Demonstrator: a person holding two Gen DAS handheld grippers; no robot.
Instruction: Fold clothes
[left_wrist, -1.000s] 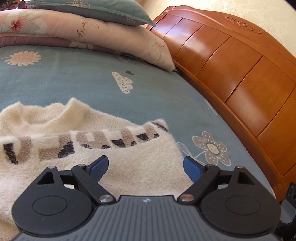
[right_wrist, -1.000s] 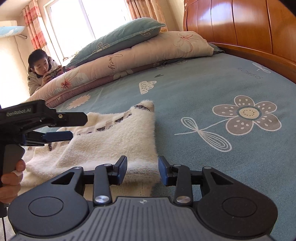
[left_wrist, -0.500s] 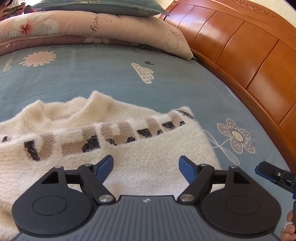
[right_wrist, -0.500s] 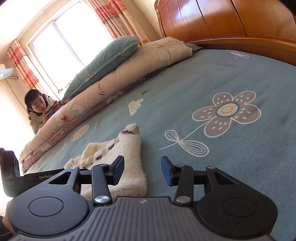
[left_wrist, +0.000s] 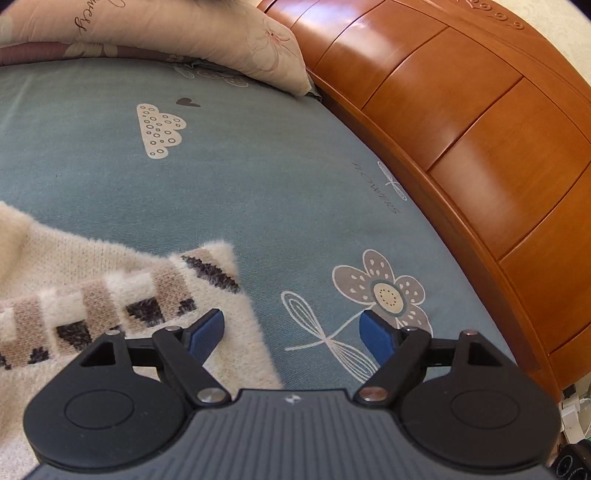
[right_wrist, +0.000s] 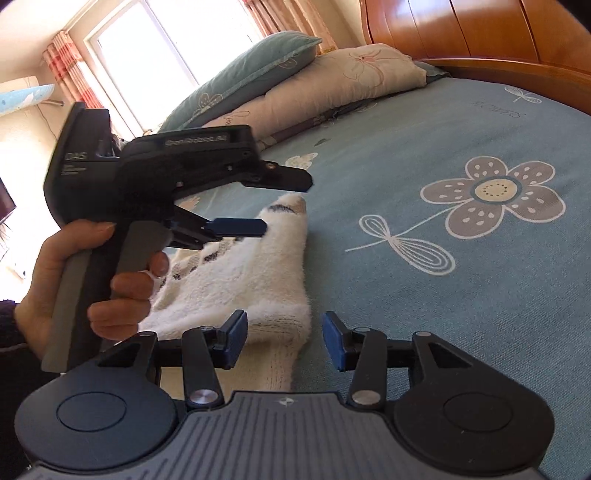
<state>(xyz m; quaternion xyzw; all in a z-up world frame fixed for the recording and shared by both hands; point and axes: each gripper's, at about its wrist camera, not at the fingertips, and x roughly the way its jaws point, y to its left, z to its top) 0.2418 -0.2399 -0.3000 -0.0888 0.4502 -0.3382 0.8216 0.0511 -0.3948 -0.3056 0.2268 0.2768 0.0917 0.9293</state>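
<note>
cream, fuzzy knit makes up the sweater (left_wrist: 122, 295), which lies flat on the blue-grey bed sheet (left_wrist: 258, 166). in the left wrist view it fills the near left, and its band of tan, white and dark blocks runs from the left edge to a soft squared corner that points right and slightly away, toward the wooden headboard (left_wrist: 461, 122). in the right wrist view the garment (right_wrist: 258, 273) reads as a long strip running from the near edge away into the scene, its patterned tip at the far end and a ribbed, tighter-knit hem nearest the camera.

the left tool (left_wrist: 291, 334) hangs over the sweater's right edge with its blue pads set wide and opening; the left pad is above the fluffy pile, the right one above the bare sheet and its printed flower, and neither presses on cloth. from the right wrist view, that same tool (right_wrist: 258, 206) is gripped by a hand (right_wrist: 92, 280) and sits just above the far tip of the sweater.

the right tool (right_wrist: 284, 339) has its pads apart, straddling the near right edge of the knit without pinching it.

smooth printed pillows (right_wrist: 295, 74) are stacked at the far side of the bed, and the headboard is glossy orange-brown panelled wood.
</note>
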